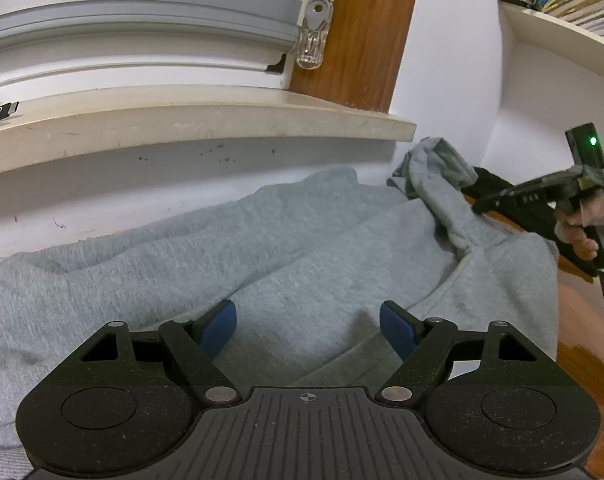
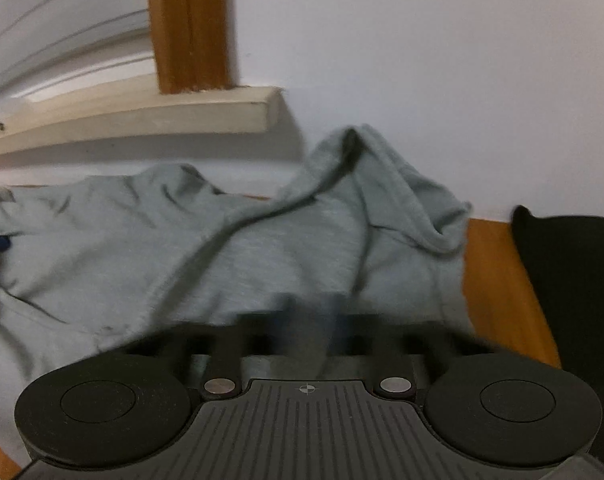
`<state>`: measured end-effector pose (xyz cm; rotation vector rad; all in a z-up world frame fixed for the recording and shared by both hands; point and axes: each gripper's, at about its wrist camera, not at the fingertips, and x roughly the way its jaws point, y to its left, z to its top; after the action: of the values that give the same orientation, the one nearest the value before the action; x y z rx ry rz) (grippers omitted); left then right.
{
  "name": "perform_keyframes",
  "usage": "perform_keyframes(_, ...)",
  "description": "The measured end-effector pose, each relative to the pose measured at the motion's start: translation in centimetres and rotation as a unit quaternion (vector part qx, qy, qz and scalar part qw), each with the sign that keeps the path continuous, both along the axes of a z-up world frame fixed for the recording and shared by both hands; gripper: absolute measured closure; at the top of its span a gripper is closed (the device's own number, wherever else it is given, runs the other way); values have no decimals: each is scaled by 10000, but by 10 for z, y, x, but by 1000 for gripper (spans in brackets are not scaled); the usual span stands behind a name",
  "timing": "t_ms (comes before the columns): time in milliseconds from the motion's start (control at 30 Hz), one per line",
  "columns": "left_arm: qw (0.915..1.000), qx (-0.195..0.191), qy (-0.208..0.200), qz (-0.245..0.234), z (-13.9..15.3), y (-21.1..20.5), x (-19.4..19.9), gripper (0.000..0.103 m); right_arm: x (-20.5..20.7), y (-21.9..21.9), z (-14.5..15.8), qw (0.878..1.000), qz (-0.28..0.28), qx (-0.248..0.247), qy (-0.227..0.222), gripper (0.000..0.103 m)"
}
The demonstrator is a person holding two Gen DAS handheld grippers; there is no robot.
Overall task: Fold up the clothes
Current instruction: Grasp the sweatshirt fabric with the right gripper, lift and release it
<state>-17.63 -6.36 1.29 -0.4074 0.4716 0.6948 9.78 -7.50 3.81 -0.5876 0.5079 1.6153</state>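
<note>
Your right claw clamps the grey sweatshirt sleeve — carry it inward over the body; left claw hovers, fingers apart.

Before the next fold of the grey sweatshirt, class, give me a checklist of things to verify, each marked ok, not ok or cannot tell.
1. Left gripper open and free of cloth: ok, blue pads apart above the sweatshirt.
2. Right gripper pinching the cloth: ok, its fingers look closed together on a fold, though the view is blurred.
3. Sweatshirt lying flat: not ok, its far end is lifted and bunched.
4. Sweatshirt clear of the wall: not ok, it rides up below the window sill.
5. Landing spot on the wooden table free: cannot tell, a black cloth lies beside it.
</note>
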Motion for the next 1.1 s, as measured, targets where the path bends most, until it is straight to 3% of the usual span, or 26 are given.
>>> perform_keyframes(100,10000,1,2,-5,0,0,0,21,-10,-13,32,9957,69,920,-66,103)
perform_keyframes(200,10000,-8,5,-7,0,0,0,21,-15,-22,64,9842,-32,1751,265,103)
perform_keyframes(333,10000,-1,6,-7,0,-1,0,21,-11,-10,44,9935,-143,1125,44,99)
perform_keyframes(367,10000,3,9,-7,0,-1,0,21,-7,-8,36,9952,-214,957,17,92)
perform_keyframes(467,10000,3,13,-16,0,-1,-1,21,3,-2,11,9981,-412,452,-32,58)
perform_keyframes(500,10000,3,15,-18,0,-1,-1,20,7,1,4,9986,-441,289,17,56)
perform_keyframes(667,10000,-2,19,-26,0,0,-2,20,12,-1,-21,9991,-300,-246,195,58)
perform_keyframes(733,10000,-8,17,-30,0,1,-2,20,5,2,-21,9994,-174,-265,149,82)
perform_keyframes(767,10000,-10,16,-31,0,1,-2,19,2,3,-20,9996,-114,-241,106,101)
perform_keyframes(833,10000,-6,12,-31,0,1,-3,19,-5,2,-8,10000,-29,84,-13,101)
perform_keyframes(933,10000,-6,11,-41,0,1,-3,19,-12,-11,25,9937,44,1073,335,101)
perform_keyframes(1000,10000,-7,12,-46,0,1,-3,19,-22,-16,37,9884,119,1467,373,100)
perform_keyframes(1067,10000,-9,10,-47,0,2,-3,19,-32,-20,44,9845,237,1699,350,90)
perform_keyframes(1100,10000,-10,9,-48,0,2,-3,19,-36,-18,40,9879,387,1486,216,81)
